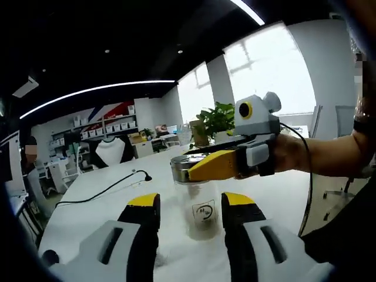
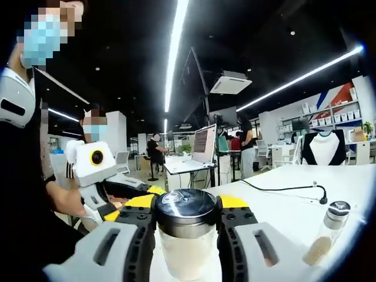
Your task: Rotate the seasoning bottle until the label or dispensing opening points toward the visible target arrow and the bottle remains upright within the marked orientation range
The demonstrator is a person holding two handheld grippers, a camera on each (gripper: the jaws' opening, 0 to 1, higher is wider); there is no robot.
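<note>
- The clear glass seasoning bottle with a round silver metal cap stands upright on the white table, directly between the right gripper jaws, which clamp its cap from both sides.
- In the left gripper view the bottle sits just ahead of the left gripper, whose jaws stand apart, level with the body.
- The long axis is vertical; turning should be about it.
- A second small shaker leans off to the right gripper's right.
</note>
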